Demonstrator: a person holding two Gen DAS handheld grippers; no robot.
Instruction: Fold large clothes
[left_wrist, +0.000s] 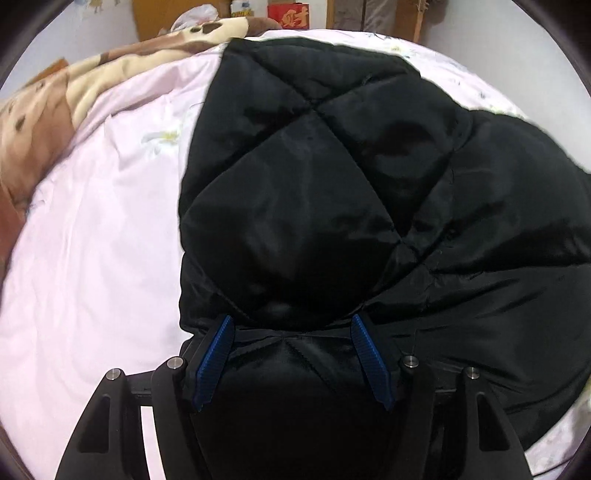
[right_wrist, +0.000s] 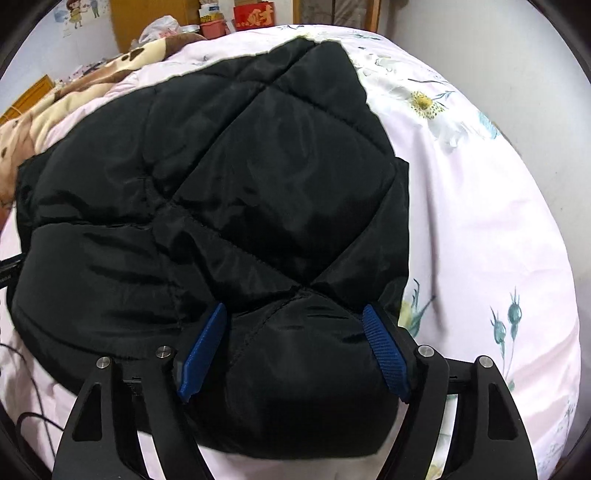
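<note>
Black quilted jacket (left_wrist: 332, 177) bulges between both wide-spread tongs, left (left_wrist: 291, 325) and right (right_wrist: 295, 317) (neither visibly pinching).

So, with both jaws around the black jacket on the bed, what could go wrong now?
1. The puffy black jacket looks slippery; the left gripper may lose its thick fold, since its jaws stand wide.
2. The right gripper sits at the jacket's corner, so the padding could spring open.
3. Either gripper might also catch the pink sheet underneath.

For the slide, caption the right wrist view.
Right gripper straddles the near edge of a black quilted jacket on a pink floral bedsheet.
</note>
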